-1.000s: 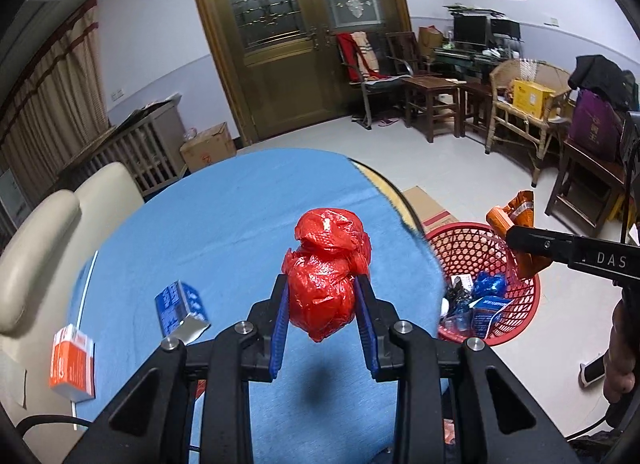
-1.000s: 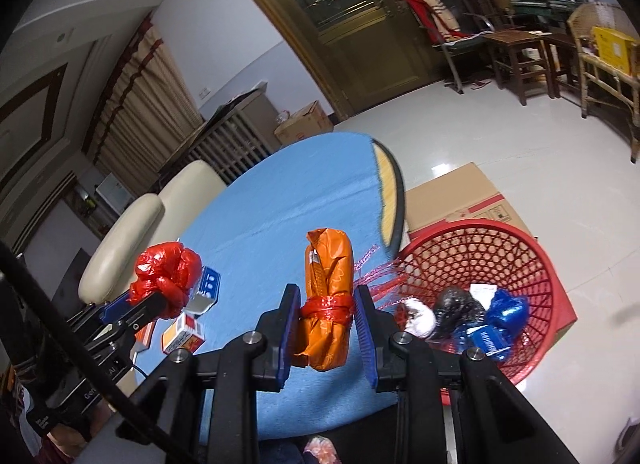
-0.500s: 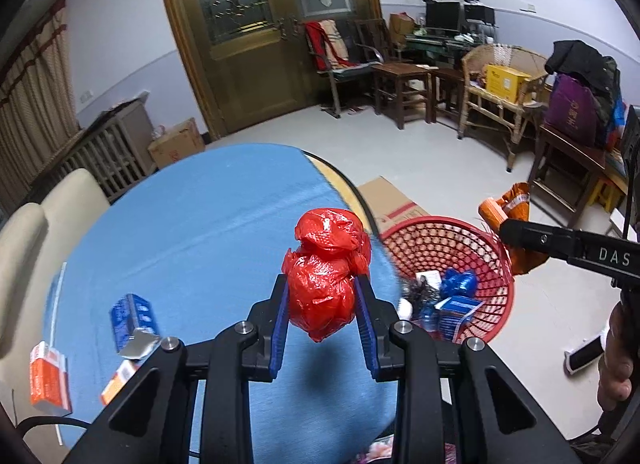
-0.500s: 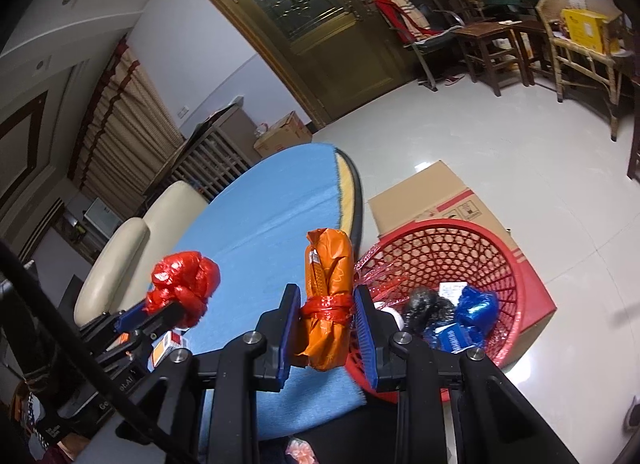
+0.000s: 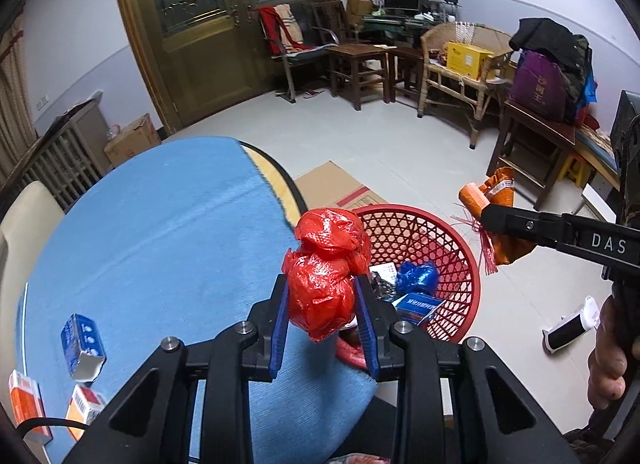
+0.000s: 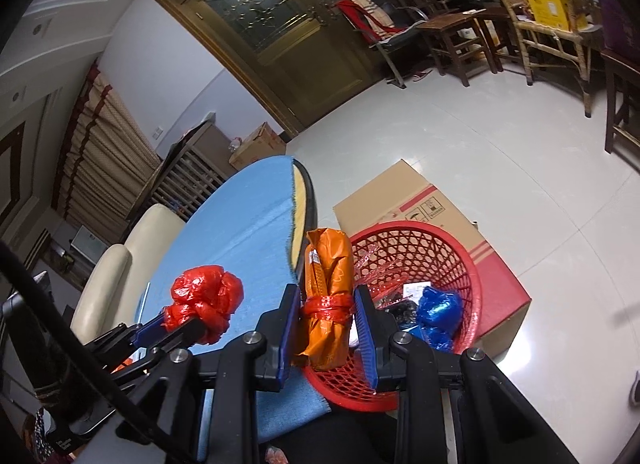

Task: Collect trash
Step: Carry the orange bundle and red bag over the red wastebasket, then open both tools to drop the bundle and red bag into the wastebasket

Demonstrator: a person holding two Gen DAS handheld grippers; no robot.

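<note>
My left gripper (image 5: 322, 292) is shut on a crumpled red plastic bag (image 5: 326, 264), held over the right edge of the blue table (image 5: 160, 232), beside the red mesh basket (image 5: 448, 236). My right gripper (image 6: 327, 306) is shut on an orange packet tied with red string (image 6: 328, 284), held above the near rim of the basket (image 6: 460, 260). The basket stands on the floor and holds a blue wad (image 6: 438, 314), dark wrappers and a blue carton. The red bag also shows in the right wrist view (image 6: 204, 302), and the orange packet in the left wrist view (image 5: 496, 219).
A blue carton (image 5: 82, 340) and orange-and-white boxes (image 5: 26, 400) lie on the table's near left. A flat cardboard box (image 6: 408, 199) lies on the floor behind the basket. A cream chair (image 6: 120, 276) stands left of the table. Wooden chairs and tables stand at the back right.
Both grippers have swung right with their loads, from over the table toward the basket. The basket now sits closer and more central in both views.
</note>
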